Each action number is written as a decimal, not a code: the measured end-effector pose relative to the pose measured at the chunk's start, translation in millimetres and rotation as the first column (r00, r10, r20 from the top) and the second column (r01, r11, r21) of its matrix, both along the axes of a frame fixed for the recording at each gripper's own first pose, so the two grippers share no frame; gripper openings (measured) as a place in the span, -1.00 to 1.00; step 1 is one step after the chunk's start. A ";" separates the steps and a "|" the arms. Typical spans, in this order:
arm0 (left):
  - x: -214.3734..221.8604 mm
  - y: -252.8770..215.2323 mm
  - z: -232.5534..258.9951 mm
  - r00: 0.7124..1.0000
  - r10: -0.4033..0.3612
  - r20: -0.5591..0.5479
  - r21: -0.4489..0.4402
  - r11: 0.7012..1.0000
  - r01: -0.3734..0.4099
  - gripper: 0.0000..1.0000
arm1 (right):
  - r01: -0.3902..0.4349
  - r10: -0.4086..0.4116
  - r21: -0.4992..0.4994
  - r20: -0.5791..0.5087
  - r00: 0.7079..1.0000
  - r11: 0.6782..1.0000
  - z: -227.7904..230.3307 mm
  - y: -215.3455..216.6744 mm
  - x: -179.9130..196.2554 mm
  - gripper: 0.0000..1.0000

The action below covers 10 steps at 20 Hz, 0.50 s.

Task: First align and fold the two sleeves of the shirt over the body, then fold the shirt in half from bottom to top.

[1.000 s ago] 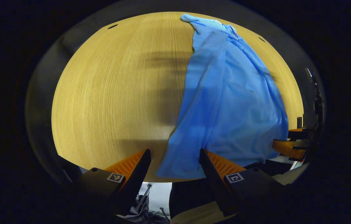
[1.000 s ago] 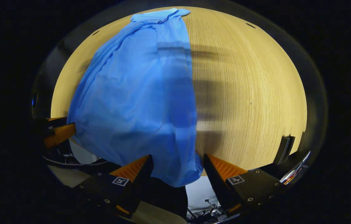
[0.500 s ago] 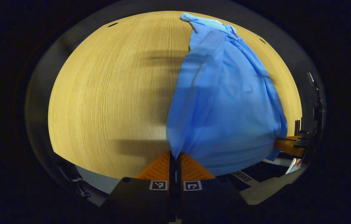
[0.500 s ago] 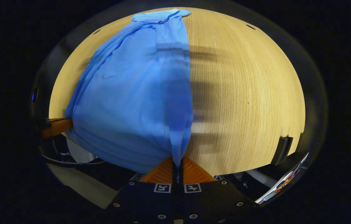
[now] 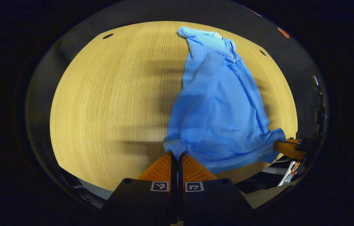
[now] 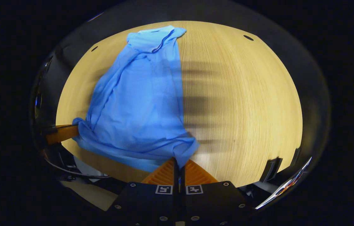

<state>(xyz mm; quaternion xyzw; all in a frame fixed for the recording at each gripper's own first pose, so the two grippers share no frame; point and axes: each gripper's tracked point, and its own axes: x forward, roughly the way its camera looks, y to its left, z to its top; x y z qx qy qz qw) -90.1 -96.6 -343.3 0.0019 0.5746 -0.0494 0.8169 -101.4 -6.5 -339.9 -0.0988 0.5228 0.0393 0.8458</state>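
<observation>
A wrinkled light-blue polo shirt (image 5: 217,110) lies on a wooden table (image 5: 108,103), its two bottom corners pinched by the left gripper (image 5: 176,157) and right gripper (image 6: 178,163).

In the left gripper view, bare light wooden tabletop (image 5: 108,103) is seen across the left half; the right half is covered by the crumpled blue shirt (image 5: 221,110).

1. A light wooden tabletop with fine straight grain (image 5: 108,103) (image 6: 246,103) is seen in both views.
2. Small dark oval slots (image 5: 108,36) (image 6: 248,37) are set near its far corners.
3. Banded shadows are cast across its middle.
</observation>
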 end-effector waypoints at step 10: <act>162.6 -14.4 82.0 0.975 -0.012 0.220 -0.010 1.000 0.014 -0.90 | -0.018 0.018 0.000 0.241 0.970 1.000 100.4 18.7 156.8 -0.98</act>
